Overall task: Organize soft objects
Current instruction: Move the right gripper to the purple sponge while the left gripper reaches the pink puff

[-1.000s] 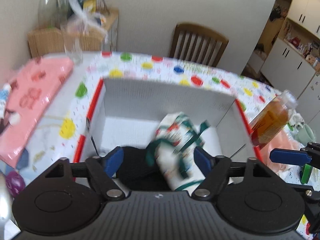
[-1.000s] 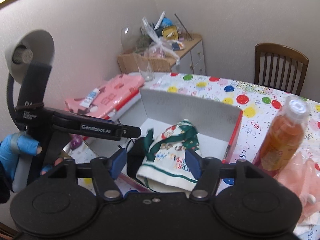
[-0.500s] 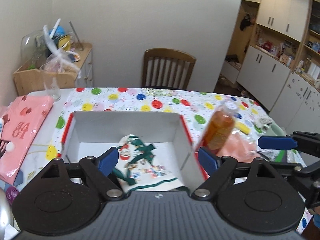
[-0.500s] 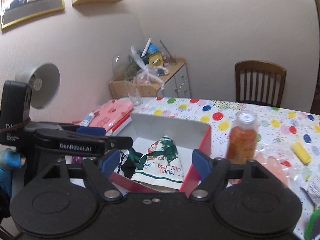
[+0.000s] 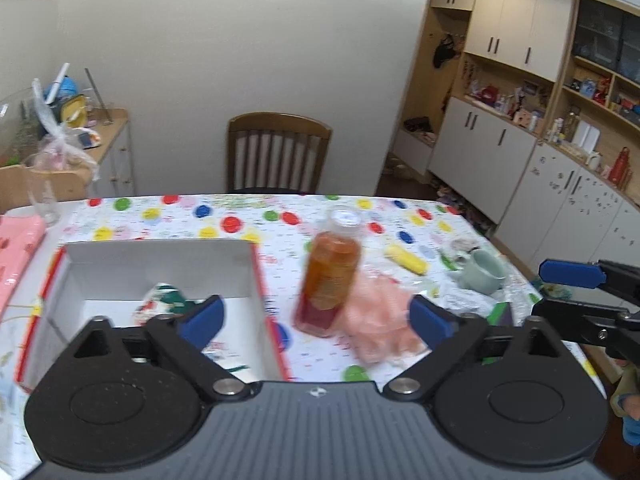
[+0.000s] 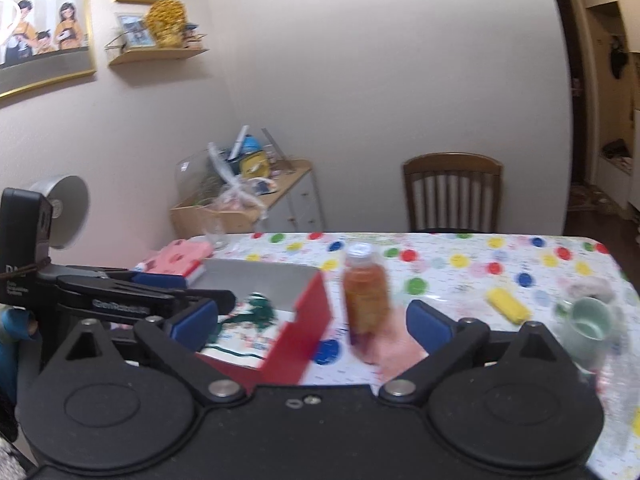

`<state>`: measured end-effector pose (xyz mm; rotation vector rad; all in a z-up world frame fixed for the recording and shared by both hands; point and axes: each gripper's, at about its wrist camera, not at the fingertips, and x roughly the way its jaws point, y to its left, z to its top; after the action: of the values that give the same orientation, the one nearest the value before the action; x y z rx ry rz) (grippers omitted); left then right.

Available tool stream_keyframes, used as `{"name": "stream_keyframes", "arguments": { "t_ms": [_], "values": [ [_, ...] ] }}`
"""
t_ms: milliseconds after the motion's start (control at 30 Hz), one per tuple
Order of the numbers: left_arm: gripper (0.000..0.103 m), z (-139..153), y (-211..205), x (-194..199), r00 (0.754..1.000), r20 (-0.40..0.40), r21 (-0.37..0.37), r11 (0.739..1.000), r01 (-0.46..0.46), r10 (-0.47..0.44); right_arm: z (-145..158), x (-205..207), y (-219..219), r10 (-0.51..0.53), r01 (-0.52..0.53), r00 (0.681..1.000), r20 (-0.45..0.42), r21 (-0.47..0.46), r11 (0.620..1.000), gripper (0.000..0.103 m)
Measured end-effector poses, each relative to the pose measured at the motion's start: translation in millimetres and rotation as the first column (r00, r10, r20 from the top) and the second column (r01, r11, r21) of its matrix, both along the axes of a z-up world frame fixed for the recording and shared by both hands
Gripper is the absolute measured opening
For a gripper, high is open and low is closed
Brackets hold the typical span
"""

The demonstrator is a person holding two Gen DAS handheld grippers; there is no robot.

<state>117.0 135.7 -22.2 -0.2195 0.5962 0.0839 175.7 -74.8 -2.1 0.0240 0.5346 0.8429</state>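
Now both the left claw (image 5: 316,316) and right claw (image 6: 312,320), jaws just spread wide, hang released and empty above the worktop (image 5: 400,220), the printed cloth (image 6: 244,328) lying in the box (image 5: 160,256).

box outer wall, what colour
Red on the cardboard box's outer wall, clearest in the right wrist view.

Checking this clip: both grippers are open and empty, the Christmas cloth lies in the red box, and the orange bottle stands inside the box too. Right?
Not quite. The orange bottle stands on the table outside the red box, beside its wall, as the left wrist view shows. The rest holds.
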Motion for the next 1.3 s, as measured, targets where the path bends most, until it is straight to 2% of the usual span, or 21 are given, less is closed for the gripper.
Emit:
{"name": "stream_keyframes", "arguments": {
  "t_ms": [200,367,600,867,1133,1300],
  "values": [
    [0.103,-13,-44,23,1.000,0.023,0.005,1.000,0.010,-0.010,-16,16,-56,-0.085,0.084,0.996,-0.004,-0.033,0.996,0.101],
    [0.103,-31,-77,50,1.000,-0.006,-0.041,0.999,0.021,-0.021,-40,36,-95,-0.156,0.154,0.987,-0.031,-0.078,0.985,0.101],
    [0.103,-62,-119,87,0.998,-0.060,-0.004,1.000,0.000,-0.001,-71,63,-131,-0.235,0.224,0.969,-0.072,-0.138,0.965,0.101],
    [0.103,-96,-137,125,0.992,-0.125,0.039,0.999,-0.012,0.017,-109,106,-135,-0.356,0.317,0.925,-0.135,-0.241,0.917,0.101],
    [0.103,-115,-131,156,0.982,-0.182,0.062,0.997,-0.044,0.055,-142,146,-130,-0.449,0.387,0.853,-0.266,-0.255,0.886,0.101],
    [0.103,-125,-128,170,0.975,-0.215,0.064,0.997,-0.036,0.049,-151,162,-120,-0.445,0.370,0.847,-0.290,-0.278,0.886,0.101]
  ]
}}
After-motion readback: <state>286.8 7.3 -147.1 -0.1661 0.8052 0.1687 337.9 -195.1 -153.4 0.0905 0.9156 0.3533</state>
